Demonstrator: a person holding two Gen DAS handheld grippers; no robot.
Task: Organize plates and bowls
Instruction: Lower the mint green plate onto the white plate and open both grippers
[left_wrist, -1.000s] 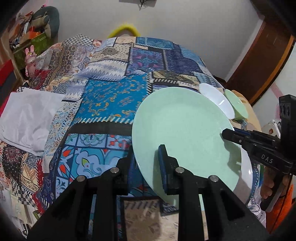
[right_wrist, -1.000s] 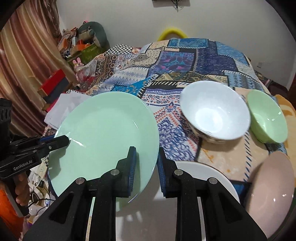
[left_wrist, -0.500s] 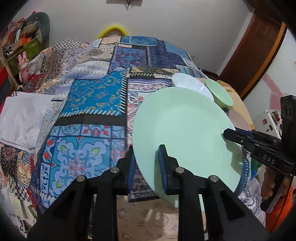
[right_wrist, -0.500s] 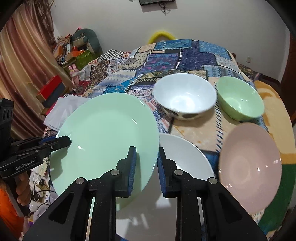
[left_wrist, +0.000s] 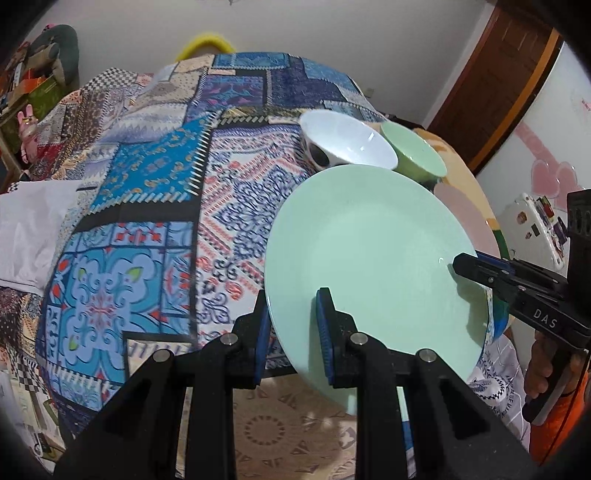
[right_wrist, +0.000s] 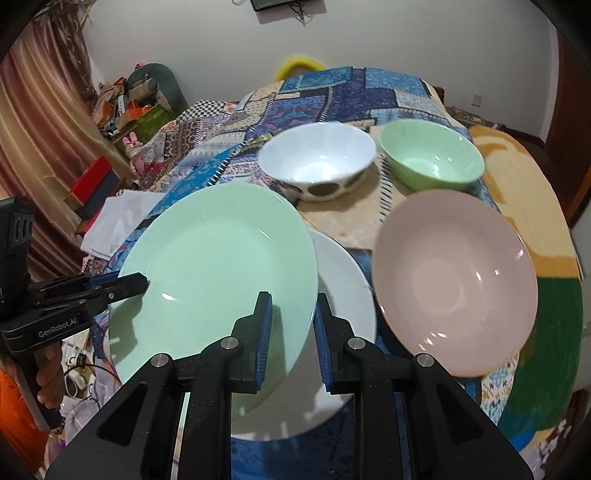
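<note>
**Green plate carried between two grippers, white plate just below**

Going left to right in the right wrist view: our left gripper (right_wrist: 142, 282) comes in from the left edge, its jaws closed down on the near-left rim of the green plate (right_wrist: 218, 266). That plate is held off the patchwork cloth (right_wrist: 332, 92) and tilted, with its right edge overlapping the white plate (right_wrist: 343, 273) lying flat beneath it. Our right gripper (right_wrist: 291, 332) pinches the plate's near-right rim — one pad above the face, one below, jaws narrowed to the rim's thickness. Further right sits the pink bowl (right_wrist: 454, 284); behind are the white bowl (right_wrist: 317, 155) and the green bowl (right_wrist: 428, 155).

The relation that matters: the white plate lies directly under and slightly right of the green one, on the right gripper's side. We judge the next move is a short lowering toward the right to stack them. The plate being round, no long axis constrains it — only levelling the tilt so the rims meet evenly.
</note>
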